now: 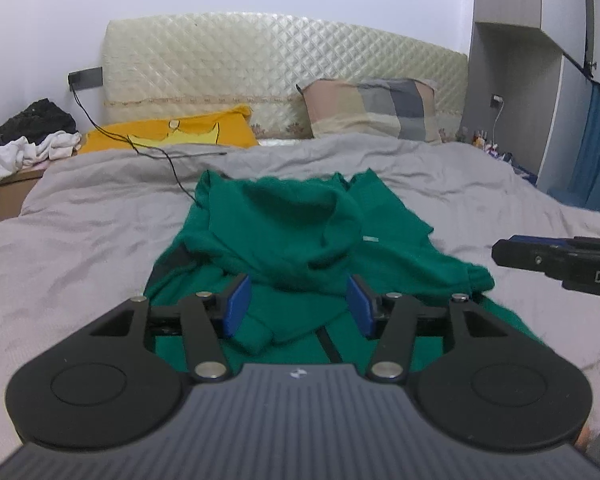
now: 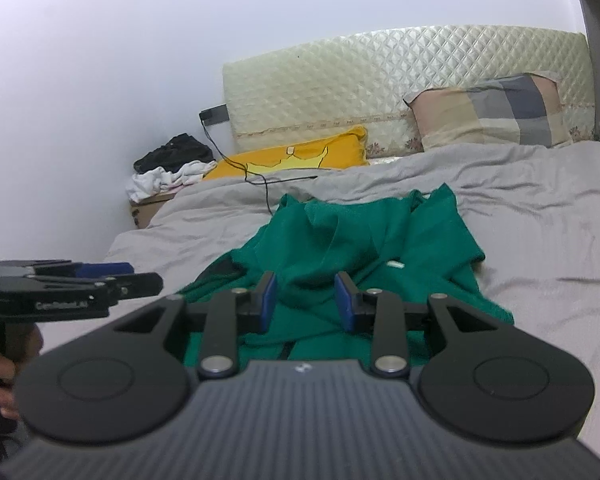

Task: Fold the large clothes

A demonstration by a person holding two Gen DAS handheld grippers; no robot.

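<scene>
We are holding the left gripper (image 1: 298, 306) and the right gripper (image 2: 305, 300) side by side above the near end of the green garment (image 1: 300, 224), which is lying crumpled on the grey bed cover (image 1: 80, 216), both with jaws open and gripping nothing.

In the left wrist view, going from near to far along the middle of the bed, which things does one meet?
Open left gripper → crumpled green knitted garment → wrinkled grey bed cover → checked beige and grey pillow → quilted cream headboard.
</scene>
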